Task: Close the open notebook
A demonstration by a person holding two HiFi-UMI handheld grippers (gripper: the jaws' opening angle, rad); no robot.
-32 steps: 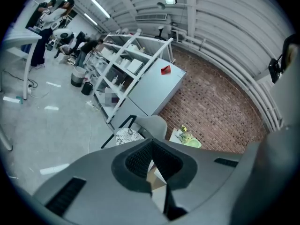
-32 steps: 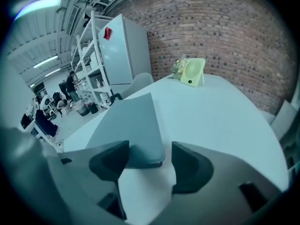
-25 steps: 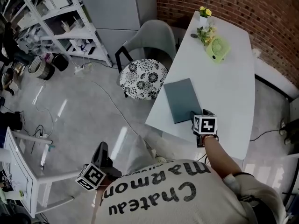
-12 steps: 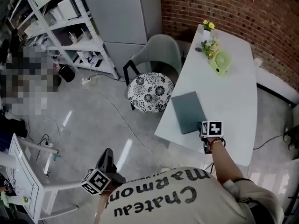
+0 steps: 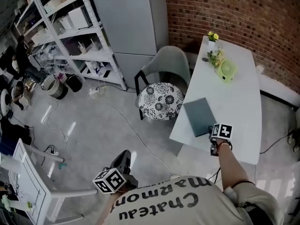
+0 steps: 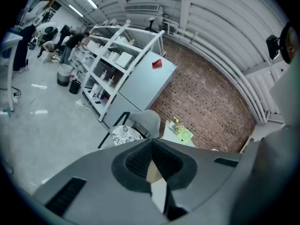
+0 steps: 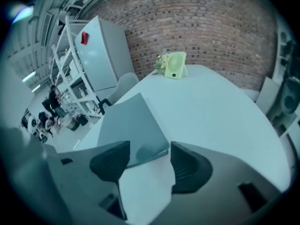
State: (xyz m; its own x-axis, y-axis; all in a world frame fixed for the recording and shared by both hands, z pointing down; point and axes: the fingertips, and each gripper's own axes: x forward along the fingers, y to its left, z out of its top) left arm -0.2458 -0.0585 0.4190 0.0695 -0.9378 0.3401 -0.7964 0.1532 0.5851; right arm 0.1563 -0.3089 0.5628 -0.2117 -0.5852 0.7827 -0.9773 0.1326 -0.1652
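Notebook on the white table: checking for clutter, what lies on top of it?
The cover of the grey rectangular notebook is bare; its near corner sits between the open jaws of the right hand-held gripper. Its pages are covered.

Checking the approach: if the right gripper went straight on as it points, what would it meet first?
Probably the near edge of the grey notebook, lying on the white table just ahead of the open right gripper. Depth is unclear; the tabletop before it could come first.
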